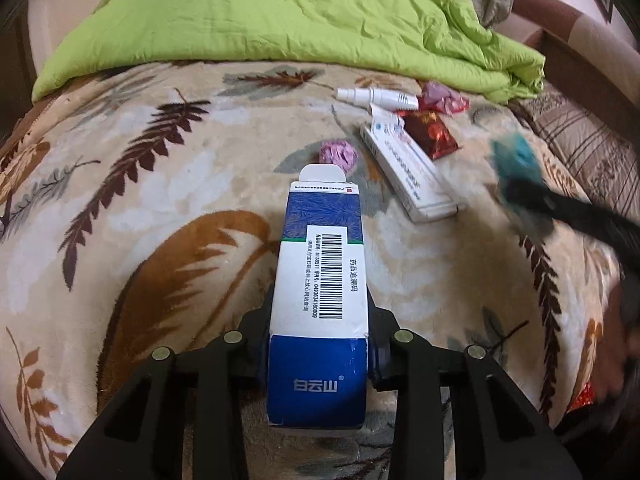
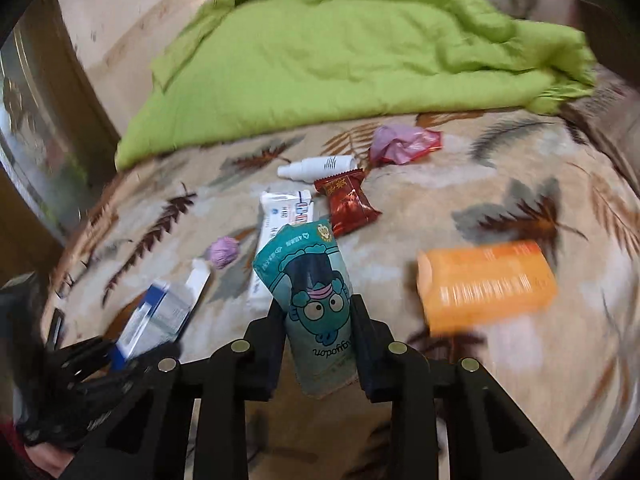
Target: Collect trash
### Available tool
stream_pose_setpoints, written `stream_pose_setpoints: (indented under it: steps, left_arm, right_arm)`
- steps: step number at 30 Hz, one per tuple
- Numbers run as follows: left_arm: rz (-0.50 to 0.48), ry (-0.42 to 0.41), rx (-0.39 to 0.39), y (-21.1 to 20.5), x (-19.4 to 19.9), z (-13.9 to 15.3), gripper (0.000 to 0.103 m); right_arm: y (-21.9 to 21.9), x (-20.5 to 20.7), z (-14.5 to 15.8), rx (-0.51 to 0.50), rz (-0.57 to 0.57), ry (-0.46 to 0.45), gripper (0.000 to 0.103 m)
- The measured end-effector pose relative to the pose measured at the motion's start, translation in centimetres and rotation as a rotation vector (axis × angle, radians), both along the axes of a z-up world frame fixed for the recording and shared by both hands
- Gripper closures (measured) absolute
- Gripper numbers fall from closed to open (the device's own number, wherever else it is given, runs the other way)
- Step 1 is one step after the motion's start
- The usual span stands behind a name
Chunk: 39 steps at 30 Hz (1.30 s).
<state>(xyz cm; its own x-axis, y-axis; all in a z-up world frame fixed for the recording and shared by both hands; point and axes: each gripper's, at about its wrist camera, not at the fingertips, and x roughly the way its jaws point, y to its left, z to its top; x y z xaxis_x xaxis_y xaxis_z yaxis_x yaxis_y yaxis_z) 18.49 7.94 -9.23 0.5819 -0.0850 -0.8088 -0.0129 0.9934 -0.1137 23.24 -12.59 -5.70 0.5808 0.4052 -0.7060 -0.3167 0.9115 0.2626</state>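
Note:
My left gripper [image 1: 320,320] is shut on a blue and white medicine box [image 1: 320,280] with a barcode, held above the leaf-patterned blanket [image 1: 140,160]. My right gripper [image 2: 316,320] is shut on a teal cartoon packet [image 2: 312,280]. In the left wrist view that packet [image 1: 516,160] shows blurred at the right. In the right wrist view the blue box [image 2: 160,312] sits in the left gripper at lower left. On the blanket lie a white carton [image 1: 408,172], a white spray bottle [image 1: 376,98], a dark red candy wrapper [image 1: 430,134], a purple paper ball [image 1: 338,154], a pink crumpled wrapper [image 1: 444,100] and an orange box [image 2: 486,284].
A green quilt [image 1: 280,12] is bunched along the far side of the bed. A striped cloth [image 1: 580,136] lies at the right edge. A dark wooden frame [image 2: 48,100] stands at the left. A hand [image 2: 44,460] shows at the lower left.

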Motion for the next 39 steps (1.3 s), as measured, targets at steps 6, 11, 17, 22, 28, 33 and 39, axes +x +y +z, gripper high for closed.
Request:
stream_pose_setpoints:
  steps: [6,11,17,22,28,33,39]
  left_arm:
    - [0.020,-0.133,0.086,-1.3,-1.8,1.9,0.069]
    - [0.049,-0.254,0.191,-2.9,-4.2,3.5,0.069]
    - [0.065,-0.353,0.294,-3.8,-5.0,4.2,0.069]
    - [0.053,-0.360,0.316,-4.4,-5.0,4.1,0.069]
    - [0.049,-0.363,0.313,-4.4,-5.1,4.1,0.069]
    - [0.050,-0.363,0.316,-4.4,-5.2,4.1,0.069]
    - [0.046,-0.361,0.313,-4.5,-5.1,4.1,0.069]
  right_arm:
    - [1.0,-6.4,2.2,-0.064,-0.021,-0.170,0.071]
    - [1.1,-8.0,2.2,-0.081,-0.031,-0.185,0.070]
    - [0.2,-7.6,2.0,-0.122,-0.092,-0.197,0.070]
    - [-0.2,-7.6,2.1,-0.133,-0.111,-0.219,0.070]
    - [0.1,-7.9,2.4,-0.142,-0.120,-0.251,0.070]
    - [-0.3,-7.5,2.3,-0.129,-0.136,-0.240,0.070]
    - [-0.9,-7.3,2.4,-0.100,-0.144,-0.224,0.070]
